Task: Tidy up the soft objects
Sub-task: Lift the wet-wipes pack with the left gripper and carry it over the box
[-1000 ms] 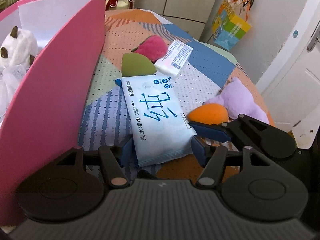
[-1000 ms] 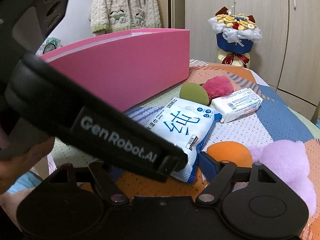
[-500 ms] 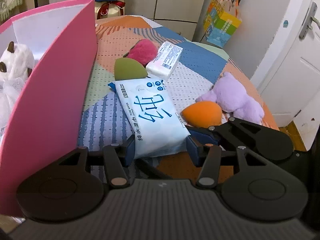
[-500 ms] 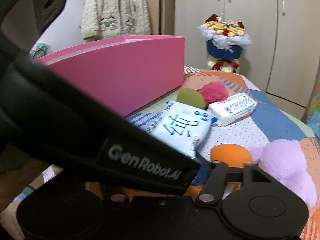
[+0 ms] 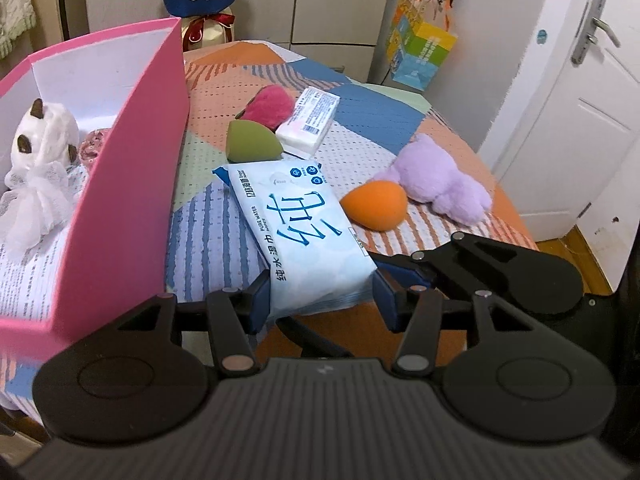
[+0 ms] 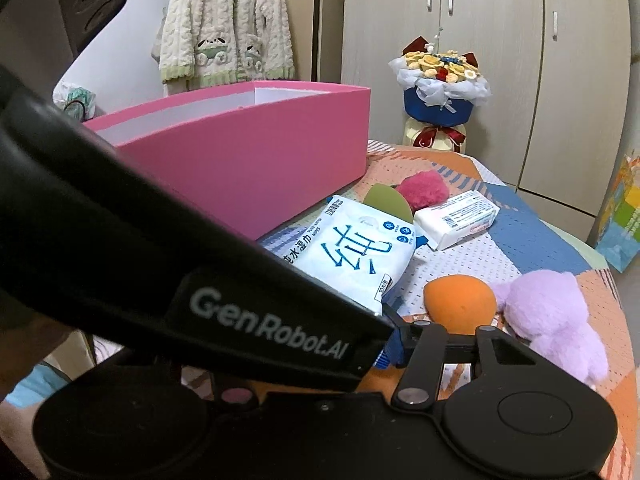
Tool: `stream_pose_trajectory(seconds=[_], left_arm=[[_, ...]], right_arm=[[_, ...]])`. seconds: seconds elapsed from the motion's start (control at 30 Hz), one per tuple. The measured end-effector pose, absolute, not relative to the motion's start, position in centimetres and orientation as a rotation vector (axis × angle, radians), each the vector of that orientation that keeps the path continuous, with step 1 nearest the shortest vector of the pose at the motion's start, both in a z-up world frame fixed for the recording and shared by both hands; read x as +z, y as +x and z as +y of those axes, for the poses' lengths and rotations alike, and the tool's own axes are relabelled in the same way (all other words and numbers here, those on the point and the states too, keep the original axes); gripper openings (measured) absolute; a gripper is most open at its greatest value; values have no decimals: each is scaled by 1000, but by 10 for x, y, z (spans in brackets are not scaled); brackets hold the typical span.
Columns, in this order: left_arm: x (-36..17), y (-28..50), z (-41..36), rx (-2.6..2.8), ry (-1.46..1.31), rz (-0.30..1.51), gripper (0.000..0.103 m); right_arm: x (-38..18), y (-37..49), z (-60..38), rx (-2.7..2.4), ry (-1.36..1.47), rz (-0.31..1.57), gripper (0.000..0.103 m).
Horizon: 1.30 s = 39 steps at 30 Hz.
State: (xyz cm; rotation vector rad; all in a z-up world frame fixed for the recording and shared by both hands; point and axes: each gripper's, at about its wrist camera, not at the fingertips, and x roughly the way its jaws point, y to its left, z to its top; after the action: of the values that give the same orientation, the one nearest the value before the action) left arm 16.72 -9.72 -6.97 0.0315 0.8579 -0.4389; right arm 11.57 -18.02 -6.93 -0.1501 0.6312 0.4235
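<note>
- Since a second ago the left gripper [image 5: 322, 300] has lifted; more of the box [image 5: 132, 184] interior shows.
- Its fingers clamp the wipes pack [image 5: 298, 232] at the near end, long axis running away from them.
- Box, left of the fingers, holds a white plush [image 5: 38, 152].
- Right gripper [image 6: 394, 344]: mostly hidden, cannot tell its state.

Desk cover: a patchwork cloth of orange, blue and green panels [image 5: 372, 108] is covering the desk.
Bouquet: a flower bouquet in blue wrapping [image 6: 440, 88] is standing beyond the desk.
Robe: a cream knitted robe [image 6: 224, 24] is hanging by the wall.
Bag: a colourful paper gift bag [image 5: 422, 52] is hanging near a white door [image 5: 580, 112].
</note>
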Motion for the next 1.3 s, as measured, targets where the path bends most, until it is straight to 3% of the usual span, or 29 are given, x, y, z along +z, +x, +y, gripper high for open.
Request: stream_pose_trajectory(seconds=[0.73,1.3], left_arm=[[-32,68,-71,-628,68,804,50],[32,30,-13,-624,110,698,50]], right_arm=[[-24,24,-152,324,-261,578,60],[34,-1,-111,367,-361,470,59]])
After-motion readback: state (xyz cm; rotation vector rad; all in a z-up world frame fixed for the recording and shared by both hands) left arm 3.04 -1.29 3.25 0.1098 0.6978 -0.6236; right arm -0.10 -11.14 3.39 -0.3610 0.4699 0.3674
